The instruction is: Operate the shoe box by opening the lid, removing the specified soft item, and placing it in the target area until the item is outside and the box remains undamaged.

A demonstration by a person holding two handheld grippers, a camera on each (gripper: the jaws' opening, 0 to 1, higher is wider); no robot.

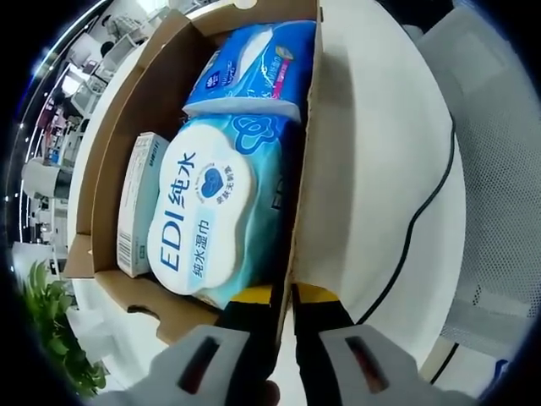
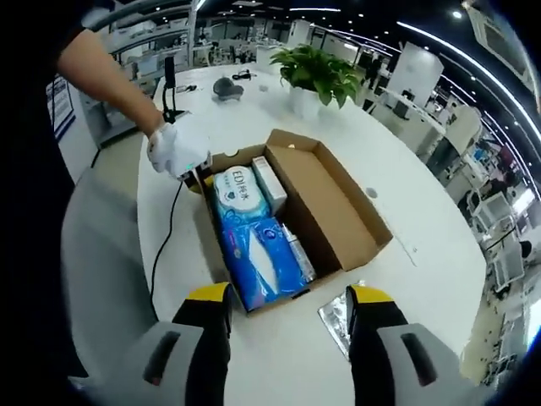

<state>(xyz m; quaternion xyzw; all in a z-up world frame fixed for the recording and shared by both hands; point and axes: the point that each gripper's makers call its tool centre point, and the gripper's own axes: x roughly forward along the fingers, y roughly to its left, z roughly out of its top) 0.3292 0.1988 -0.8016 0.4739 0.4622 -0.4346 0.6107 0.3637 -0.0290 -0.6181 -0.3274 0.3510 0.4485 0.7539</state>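
The cardboard shoe box (image 1: 127, 127) lies open on the white table, its lid folded back flat (image 2: 325, 199). Inside are a round-labelled EDI wet-wipes pack (image 1: 207, 211) (image 2: 238, 193), a blue soft tissue pack (image 1: 254, 63) (image 2: 262, 262) and a slim white carton (image 1: 135, 203) (image 2: 270, 186). My left gripper (image 1: 285, 296) is shut on the box's side wall next to the wipes pack; a gloved hand (image 2: 177, 150) holds it there. Short of the box's near end, my right gripper (image 2: 292, 300) hovers open and holds nothing.
A black cable (image 1: 423, 211) (image 2: 165, 245) runs across the table beside the box. A silver foil packet (image 2: 338, 321) lies near my right jaw. A potted plant (image 2: 317, 72) stands beyond the box. A grey chair (image 2: 101, 254) sits at the table's edge.
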